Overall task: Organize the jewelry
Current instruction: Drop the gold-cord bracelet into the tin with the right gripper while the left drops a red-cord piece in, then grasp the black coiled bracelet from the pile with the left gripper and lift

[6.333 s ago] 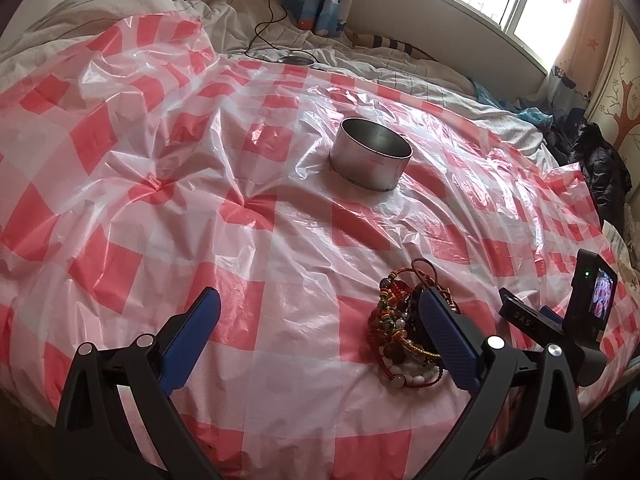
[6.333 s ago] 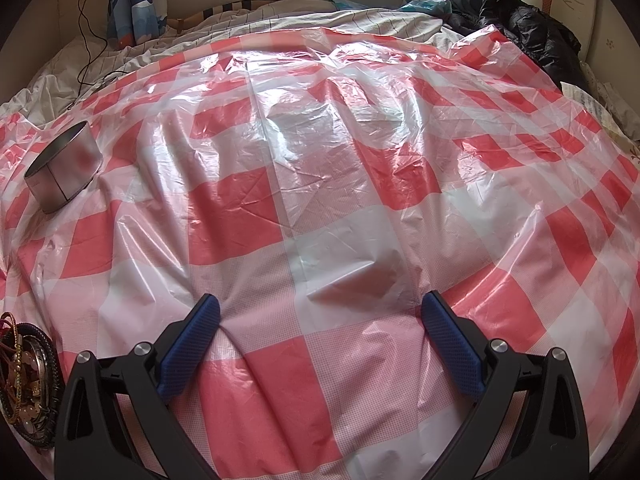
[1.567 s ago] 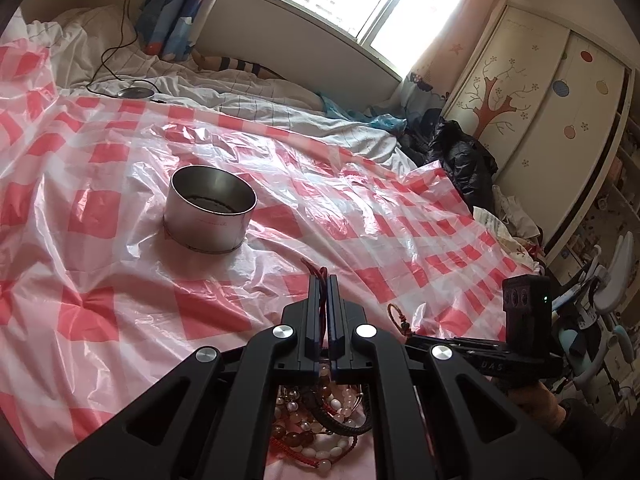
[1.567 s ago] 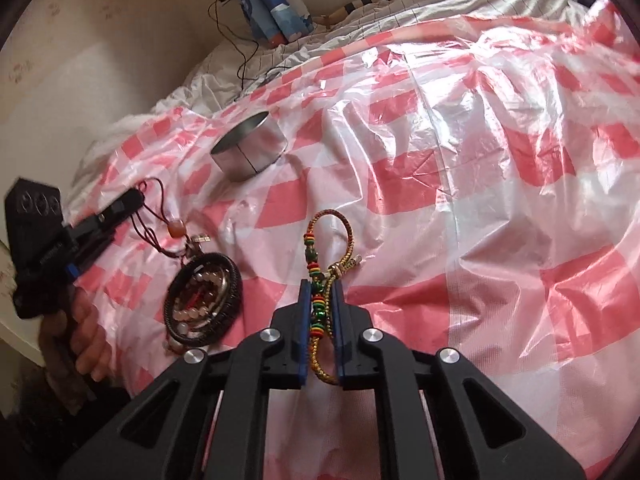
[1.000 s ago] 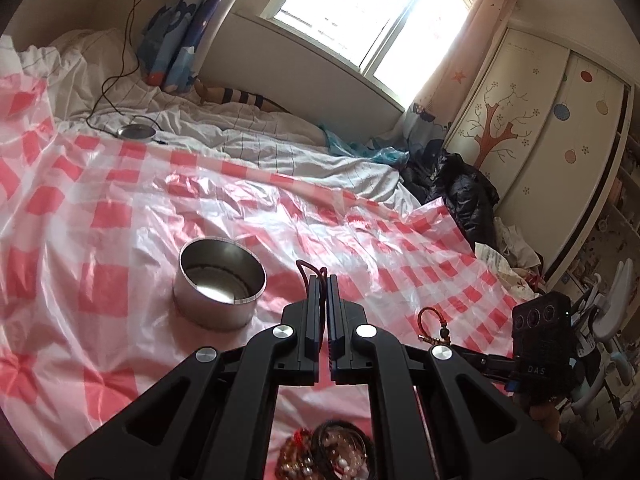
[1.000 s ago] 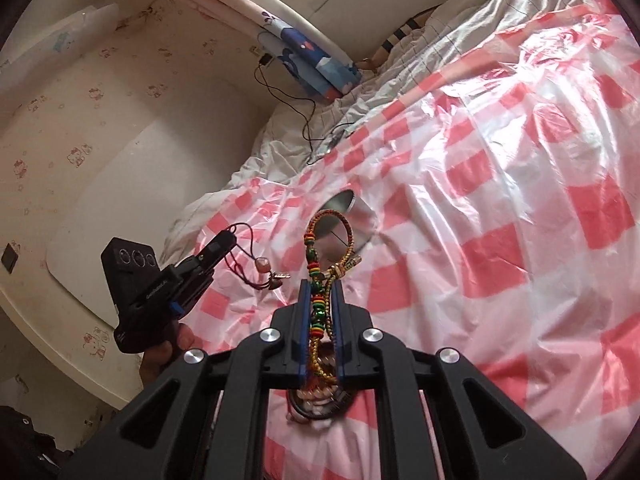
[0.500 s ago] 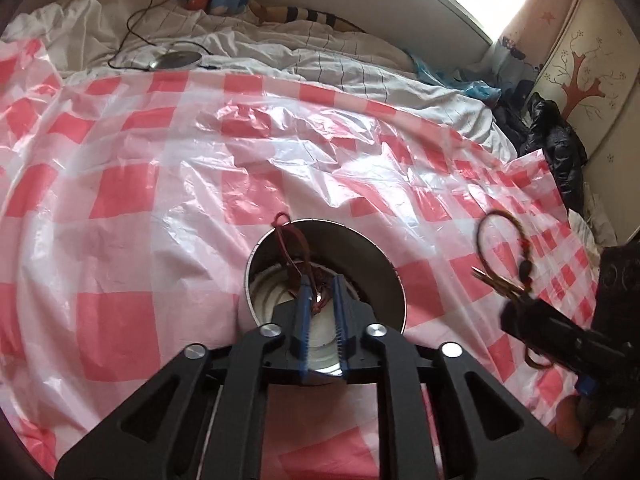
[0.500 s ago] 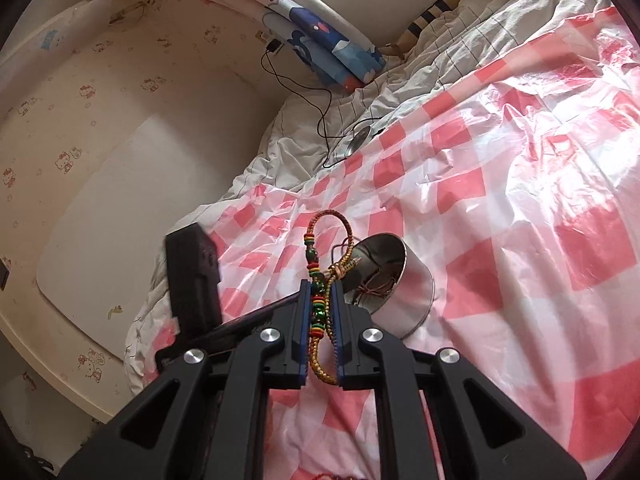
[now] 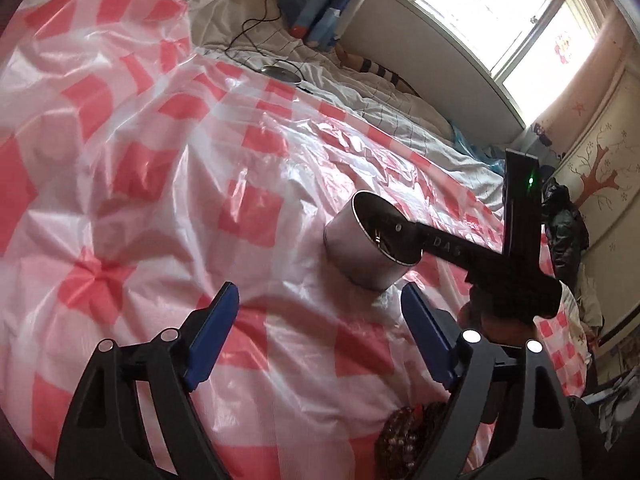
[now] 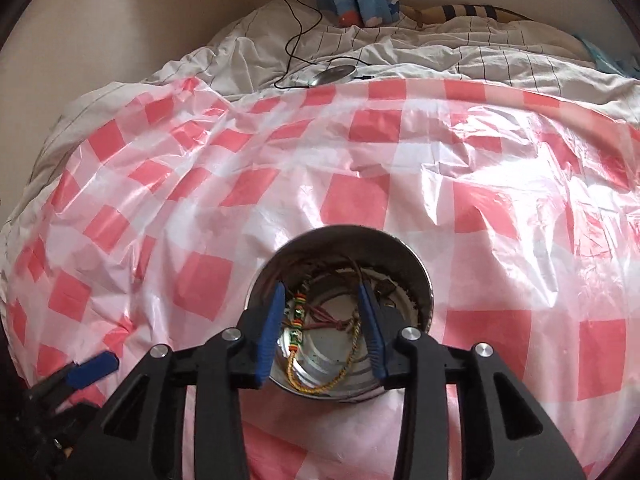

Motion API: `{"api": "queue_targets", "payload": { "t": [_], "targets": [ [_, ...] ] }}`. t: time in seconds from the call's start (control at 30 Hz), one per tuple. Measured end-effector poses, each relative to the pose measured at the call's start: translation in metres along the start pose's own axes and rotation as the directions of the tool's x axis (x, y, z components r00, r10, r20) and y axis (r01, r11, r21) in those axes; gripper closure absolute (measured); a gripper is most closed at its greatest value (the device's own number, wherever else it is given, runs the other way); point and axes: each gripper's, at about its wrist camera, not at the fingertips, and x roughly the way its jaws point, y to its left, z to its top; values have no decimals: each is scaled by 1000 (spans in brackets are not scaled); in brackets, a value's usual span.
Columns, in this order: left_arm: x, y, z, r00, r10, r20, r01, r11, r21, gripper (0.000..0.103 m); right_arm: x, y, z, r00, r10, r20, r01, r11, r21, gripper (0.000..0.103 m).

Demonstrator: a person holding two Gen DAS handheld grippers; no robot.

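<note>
My right hand-held gripper point(image 10: 320, 320) hangs over the round, shiny metal tin point(image 10: 416, 280), its jaws opening. The braided yellow cord bracelet with coloured beads point(image 10: 298, 316) lies loose between them inside the tin. My left hand-held gripper point(image 9: 316, 332) is opening wide with nothing between its jaws, over the crinkly red-checked plastic sheet point(image 9: 160, 200) on the bed. Only the left view shows the beaded pile point(image 9: 404, 440).

A red-and-white checked plastic sheet point(image 10: 360, 200) covers a bed; behind it, a white quilt point(image 10: 440, 60), black cable point(image 10: 296, 36) and sunlit window point(image 9: 516, 16).
</note>
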Motion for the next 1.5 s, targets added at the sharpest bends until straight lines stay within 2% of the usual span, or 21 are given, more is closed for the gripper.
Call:
{"api": "queue_targets", "payload": {
  "t": [0.07, 0.17, 0.23, 0.27, 0.37, 0.47, 0.57, 0.63, 0.7, 0.8, 0.9, 1.03, 1.13, 1.2, 1.23, 1.37, 1.5],
  "targets": [
    [-2, -3, -9, 1000, -26, -15, 26, 1000, -16, 22, 6, 4, 7, 1000, -18, -3, 18, 1000, -5, 65],
    [-9, -17, -19, 999, -43, -12, 44, 998, 48, 20, 16, 14, 18, 997, -61, -43, 59, 997, -53, 65],
    [-15, -22, -21, 1000, -30, 2, 29, 996, 86, 18, -1, 16, 19, 999, -39, -1, 39, 998, -51, 64],
    [-17, -23, -23, 999, -36, -6, 37, 995, 92, 17, -14, 16, 14, 999, -28, 28, 29, 999, -42, 60],
    [-24, -24, -33, 998, -54, -38, 57, 994, 97, 17, -62, 11, -19, 995, 6, 103, -4, 1000, -20, 37],
    [-25, -27, -46, 995, -66, -76, 73, 993, 95, 16, -107, -2, -76, 993, 0, 122, 0, 1000, -2, 36],
    [-20, -19, -56, 986, -108, -130, 109, 994, 4, 16, -135, -23, -126, 996, -7, 92, 1, 998, 63, 37],
    [-16, -19, -59, 978, -141, -154, 138, 990, -30, 16, -147, -38, -152, 997, 6, 74, -16, 992, 125, 43],
    [-12, -26, -64, 973, -149, -179, 148, 989, -16, 16, -158, -48, -172, 996, 12, 88, -28, 983, 184, 43],
    [-7, -46, -76, 965, -148, -217, 165, 984, 64, 16, -169, -52, -196, 994, 3, 113, -28, 974, 223, 43],
    [-3, -73, -94, 977, -25, -213, 80, 964, 252, 16, -177, -63, -207, 989, -1, 148, -42, 957, 287, 43],
    [-1, -92, -102, 981, 30, -190, 42, 930, 364, 17, -183, -72, -214, 986, -3, 167, -53, 942, 330, 43],
    [1, -99, -107, 979, 53, -196, 31, 914, 404, 28, -179, -72, -219, 988, 5, 152, -56, 942, 331, 41],
    [5, -102, -109, 976, 59, -208, 34, 907, 420, 45, -181, -77, -220, 986, 5, 165, -63, 935, 349, 40],
    [6, -102, -109, 976, 64, -208, 31, 906, 423, 49, -181, -78, -221, 986, 7, 169, -67, 933, 353, 39],
    [11, -97, -107, 974, 60, -220, 35, 915, 403, 78, -180, -80, -222, 986, 11, 167, -71, 931, 359, 38],
    [11, -96, -107, 973, 33, -228, 60, 919, 390, 88, -179, -80, -222, 987, 15, 162, -74, 929, 362, 36]
  ]
}}
